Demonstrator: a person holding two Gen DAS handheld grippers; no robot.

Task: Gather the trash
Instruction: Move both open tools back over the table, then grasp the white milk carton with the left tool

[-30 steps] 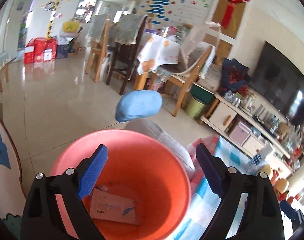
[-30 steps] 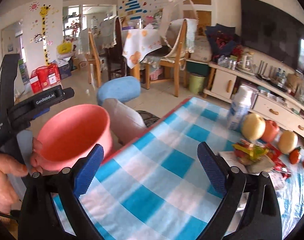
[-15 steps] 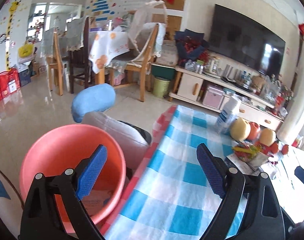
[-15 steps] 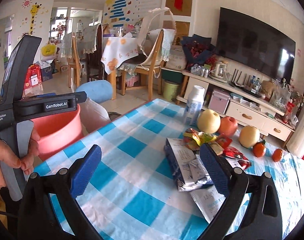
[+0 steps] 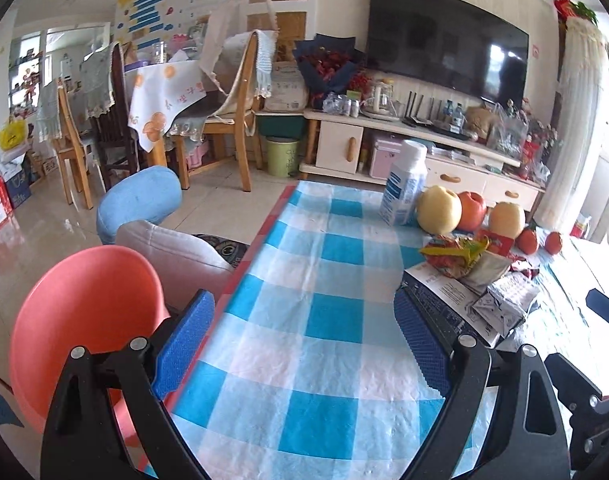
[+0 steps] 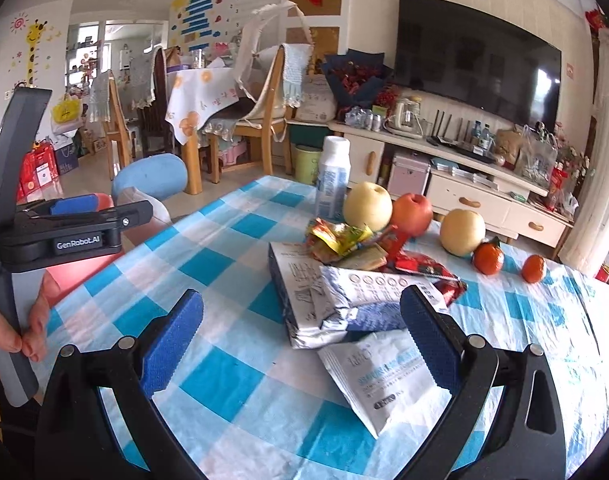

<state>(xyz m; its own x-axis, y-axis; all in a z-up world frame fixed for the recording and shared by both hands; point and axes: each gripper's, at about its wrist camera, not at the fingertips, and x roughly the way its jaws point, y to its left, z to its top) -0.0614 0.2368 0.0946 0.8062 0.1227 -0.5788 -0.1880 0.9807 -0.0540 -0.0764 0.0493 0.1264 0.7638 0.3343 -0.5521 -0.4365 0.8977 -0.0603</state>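
Left to right, both wrist views.

Pink bucket (image 5: 84,312): off the left edge of the surface (image 5: 316,320), below its level, open mouth toward me. Contents not visible from here. In the right wrist view only a sliver of it shows behind my left tool.

My left gripper (image 5: 300,344): fingers (image 5: 184,340) apart, nothing between them. It hangs over the left edge of the checked blue-and-white surface; the left finger overlaps the bucket rim in the view, the right finger lies over the cloth. My left hand (image 6: 8,332) grips the handle, seen at the left of the right wrist view.

My right gripper (image 6: 300,344): fingers spread wide, empty, above the near part of the surface, trash pile straight ahead.

Trash, middle of the surface toward the right edge:
- white sachet (image 6: 380,376) with blue print, nearest, lying flat between my right fingers' tips.
- crumpled silver-white bag (image 6: 332,292), just behind, overlapping the sachet's far corner.
- yellow-green snack wrapper (image 6: 336,238) on top of the bag's far end.
- red wrapper (image 6: 428,268), touching the pile on its right side.

Not trash, behind the pile toward the far edge: white bottle (image 6: 332,180) upright; two yellow pears (image 6: 368,206) with a red apple (image 6: 412,210) between them; two small oranges (image 6: 488,258) furthest right.
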